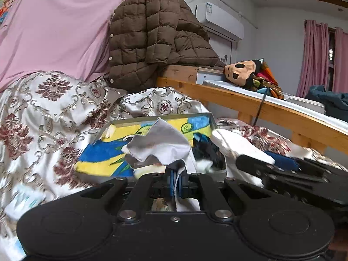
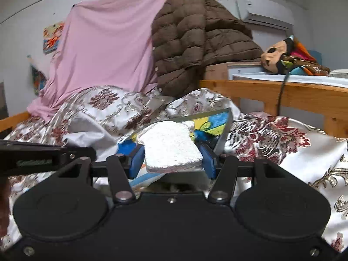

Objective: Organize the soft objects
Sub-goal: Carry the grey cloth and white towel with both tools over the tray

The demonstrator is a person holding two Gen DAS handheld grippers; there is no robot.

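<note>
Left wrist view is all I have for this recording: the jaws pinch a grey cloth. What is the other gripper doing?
Observer: The right gripper is shut on a white sponge shaped like a bread slice, held level between the blue pads.
Operator: Where is it holding that?
Observer: Above the near edge of the tray lying on the patterned bedspread.
Operator: Anything left of the pink sheet?
Observer: Yes, colourful pictures on the wall there.
</note>
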